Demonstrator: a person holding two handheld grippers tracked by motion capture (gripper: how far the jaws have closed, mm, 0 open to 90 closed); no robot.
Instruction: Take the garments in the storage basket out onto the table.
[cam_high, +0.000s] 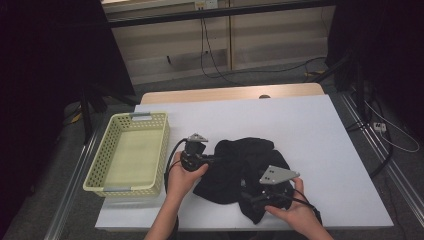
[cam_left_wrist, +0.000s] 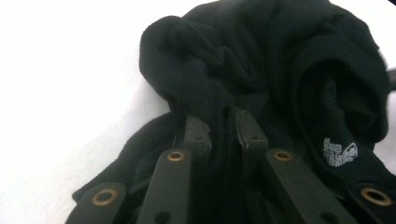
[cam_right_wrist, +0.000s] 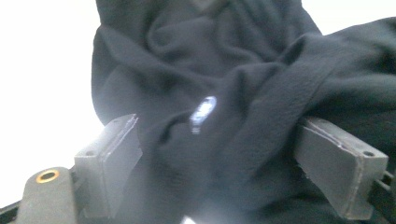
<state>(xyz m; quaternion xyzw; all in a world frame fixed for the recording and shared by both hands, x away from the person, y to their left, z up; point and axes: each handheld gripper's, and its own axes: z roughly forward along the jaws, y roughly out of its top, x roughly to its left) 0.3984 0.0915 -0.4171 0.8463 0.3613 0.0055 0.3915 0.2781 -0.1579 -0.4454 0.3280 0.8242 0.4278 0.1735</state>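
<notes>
A crumpled black fleece garment (cam_high: 245, 165) lies on the white table top (cam_high: 320, 135), near the front edge. My left gripper (cam_high: 212, 160) comes in from the garment's left side. In the left gripper view its jaws (cam_left_wrist: 224, 126) are pinched together on a fold of the black fabric (cam_left_wrist: 261, 70), and a small white logo (cam_left_wrist: 340, 152) shows to the right. My right gripper (cam_high: 248, 196) sits low at the garment's front edge. In the right gripper view it (cam_right_wrist: 219, 158) stands wide, with loose fabric (cam_right_wrist: 224, 70) bulging between the two grey pads (cam_right_wrist: 112, 154).
A pale yellow perforated basket (cam_high: 107, 160) with nothing in it stands at the table's left side, just left of my left hand. Bare white table stretches behind and to the right of the garment. Cables run over the floor beyond the table.
</notes>
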